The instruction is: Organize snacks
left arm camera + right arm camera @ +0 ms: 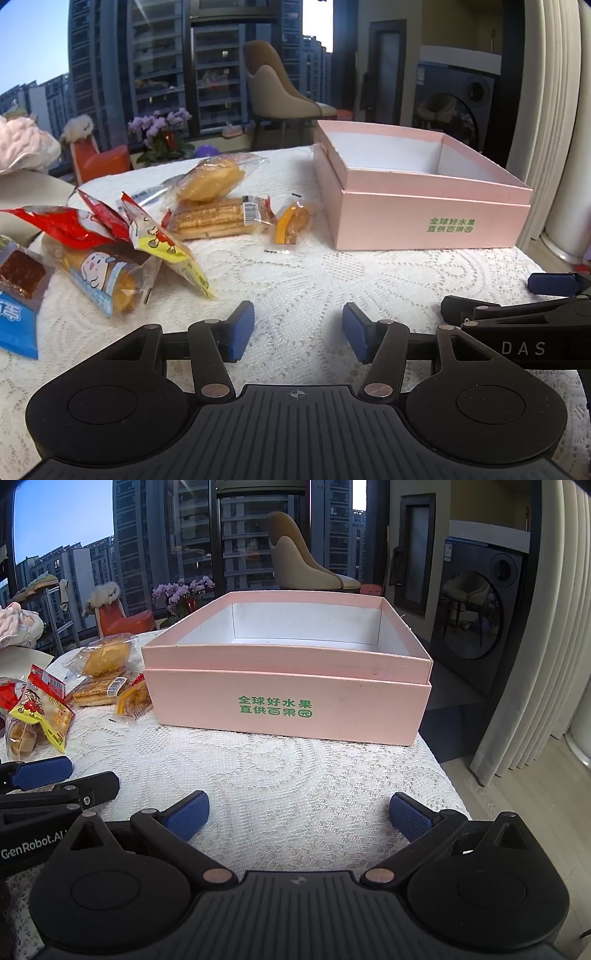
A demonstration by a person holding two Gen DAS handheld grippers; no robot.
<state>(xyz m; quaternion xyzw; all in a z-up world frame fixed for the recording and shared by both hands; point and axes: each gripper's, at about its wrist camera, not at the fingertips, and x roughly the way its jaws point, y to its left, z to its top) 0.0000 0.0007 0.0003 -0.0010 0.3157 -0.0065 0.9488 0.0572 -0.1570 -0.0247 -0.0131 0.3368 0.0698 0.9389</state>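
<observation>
Snacks loose on the lace tablecloth point(295, 280), all in the left half of the left wrist view, none in the box. Pile at left edge: red packet point(55, 225), yellow cartoon packet point(166, 251) leaning on a blue-and-white wrapped cake roll point(107, 277), and a blue packet with a brown square point(18, 295) cut off by the frame edge. Mid-left, nearer the box: clear-bagged bread point(212, 177) lying on top of a biscuit pack point(218, 218); small orange-wrapped snack point(291, 225) just beside the box's left wall, not touching as far as I can tell.

Pink box point(288, 709) sits centre frame in the right wrist view, upper right in the left wrist view. Open top, white interior, green print on the front wall, seated in a slightly larger pink base.

Left gripper point(298, 330): jaws part open, nothing between the blue pads, only cloth below. Lower centre of its own view; it shows at the left edge of the right wrist view.

Right gripper point(299, 818): jaws spread wide, nothing between them, pointing at the box front. Its fingers enter at the right edge of the left wrist view.

Background: chair point(280, 92), purple flowers point(159, 129), window onto tower blocks, washing machine point(476, 624) at upper right, curtain point(532, 627) at far right.
</observation>
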